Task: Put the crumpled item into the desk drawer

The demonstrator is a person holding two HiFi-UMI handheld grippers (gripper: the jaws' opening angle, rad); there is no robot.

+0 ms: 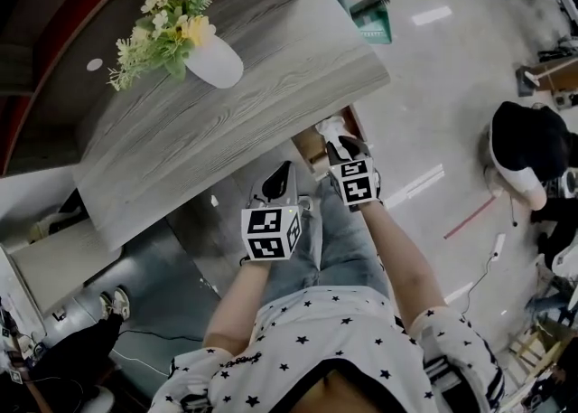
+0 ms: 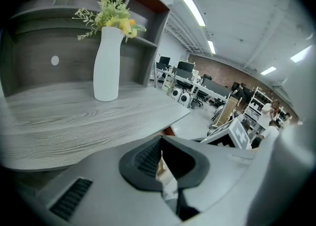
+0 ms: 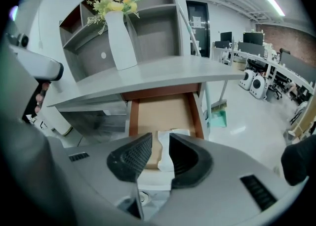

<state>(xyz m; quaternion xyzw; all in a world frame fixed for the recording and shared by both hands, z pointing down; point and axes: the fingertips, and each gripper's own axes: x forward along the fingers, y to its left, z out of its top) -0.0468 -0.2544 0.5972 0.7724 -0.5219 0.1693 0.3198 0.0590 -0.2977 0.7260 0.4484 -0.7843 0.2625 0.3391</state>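
Note:
The desk drawer stands pulled out under the grey desktop, its brown bottom bare at the back. A white crumpled item lies at the drawer's front, right of centre. My right gripper hangs just above it, jaws open, pads clear of the item. From the head view the right gripper points down into the drawer. My left gripper sits beside it under the desk's edge. In its own view the left gripper has its tips together and holds nothing that I can see.
A white vase of flowers stands on the desktop at the back left, before a shelf unit. A green dustpan with broom leans right of the desk. Another person is at the far right on the pale floor.

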